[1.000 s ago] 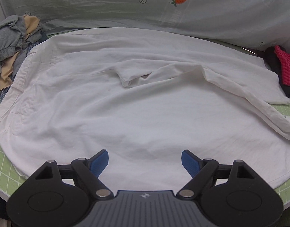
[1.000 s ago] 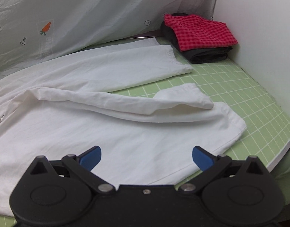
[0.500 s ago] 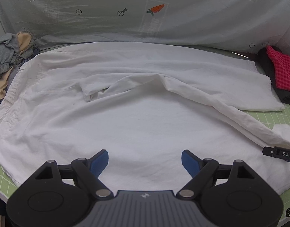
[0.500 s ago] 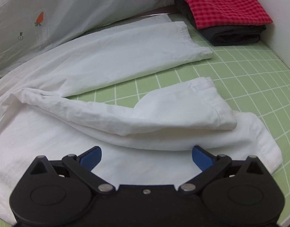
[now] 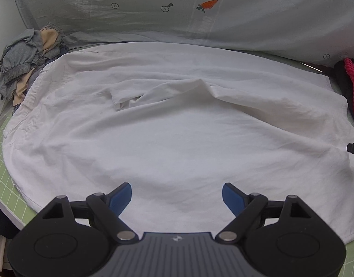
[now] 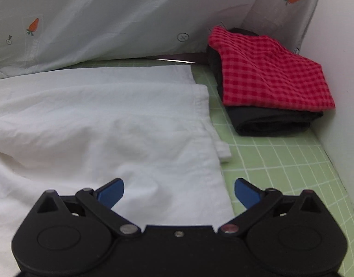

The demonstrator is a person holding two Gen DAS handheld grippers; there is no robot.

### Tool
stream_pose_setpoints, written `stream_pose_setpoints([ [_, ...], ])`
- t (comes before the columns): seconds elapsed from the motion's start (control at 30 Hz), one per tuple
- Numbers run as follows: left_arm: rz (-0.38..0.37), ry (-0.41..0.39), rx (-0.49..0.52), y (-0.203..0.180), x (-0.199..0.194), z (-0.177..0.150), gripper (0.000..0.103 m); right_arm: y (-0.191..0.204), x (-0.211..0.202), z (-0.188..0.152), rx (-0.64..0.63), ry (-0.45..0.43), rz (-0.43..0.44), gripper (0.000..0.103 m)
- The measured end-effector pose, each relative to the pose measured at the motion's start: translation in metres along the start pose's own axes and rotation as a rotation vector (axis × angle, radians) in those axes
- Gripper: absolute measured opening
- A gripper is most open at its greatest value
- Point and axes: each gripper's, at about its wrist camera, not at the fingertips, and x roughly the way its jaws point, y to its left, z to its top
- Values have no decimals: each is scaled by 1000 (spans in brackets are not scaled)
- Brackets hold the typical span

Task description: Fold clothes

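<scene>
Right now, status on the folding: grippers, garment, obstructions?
Left gripper open, empty, over white trousers. Right gripper open, empty, at the leg hems. Trousers spread on green mat, ridge mid-cloth. Folded red checked stack beside hems, apart.

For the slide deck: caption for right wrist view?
Open right gripper above white trousers on green mat, folded red checked cloth beyond.

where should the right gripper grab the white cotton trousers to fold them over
Probably at the stitched leg hem of the white cotton trousers, coming in from the bare green grid mat on the right. That edge lies flat and exposed, so the open right gripper could slide one finger under it.
</scene>
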Motion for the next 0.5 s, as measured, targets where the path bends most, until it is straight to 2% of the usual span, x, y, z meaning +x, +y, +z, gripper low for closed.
stream_pose_setpoints([
  [0.13, -12, -6, 13, -9, -2, -1, 87, -30, -10, -33, 66, 80, -9, 101],
  [0.23, -25, 0, 29, -17, -2, -3, 87, -46, -17, -56, 142, 142, -5, 89],
  [0.3, -28, 1, 44, -22, -3, -6, 87, -53, -21, -66, 192, 160, 13, 80],
  [0.43, -41, 4, 65, -28, -5, -10, 87, -55, -30, -77, 169, 165, 30, 63],
  [0.5, -51, 8, 67, -29, -6, -12, 87, -56, -35, -80, 145, 151, 28, 45],
])
